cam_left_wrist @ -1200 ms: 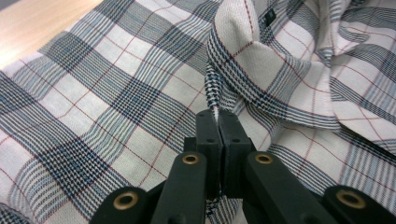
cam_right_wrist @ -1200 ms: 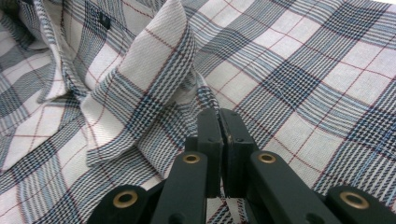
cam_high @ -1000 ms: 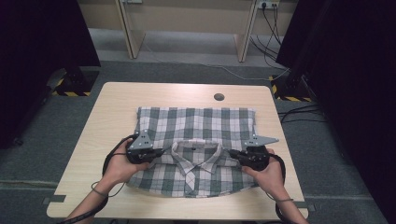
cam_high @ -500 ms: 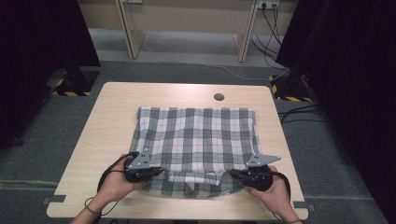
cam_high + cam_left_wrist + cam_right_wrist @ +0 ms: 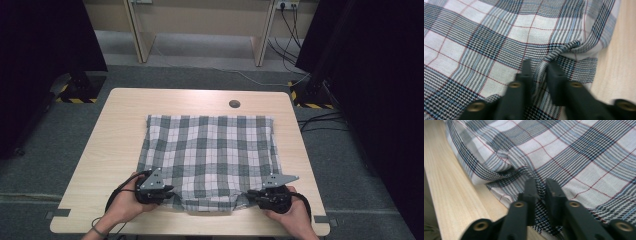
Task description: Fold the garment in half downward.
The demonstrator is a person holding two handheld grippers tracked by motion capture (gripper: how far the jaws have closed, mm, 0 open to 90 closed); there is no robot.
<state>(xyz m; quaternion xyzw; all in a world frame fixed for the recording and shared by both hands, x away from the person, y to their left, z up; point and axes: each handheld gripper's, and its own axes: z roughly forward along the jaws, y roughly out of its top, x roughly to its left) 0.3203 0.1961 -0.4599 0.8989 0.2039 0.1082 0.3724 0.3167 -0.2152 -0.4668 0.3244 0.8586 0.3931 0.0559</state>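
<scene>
Where the folded plaid shirt (image 5: 210, 157) lies flat at mid-table, long axis across the table, its near hem is flanked by the left gripper (image 5: 167, 192) and right gripper (image 5: 252, 195); both sets of jaws, just opened, stand slightly apart around pinched fabric ridges.

Claws' contact with the plaid shirt (image 5: 210, 155) is unclear.

Folded plaid shirt (image 5: 210, 155) (flat, table-centre)
</scene>
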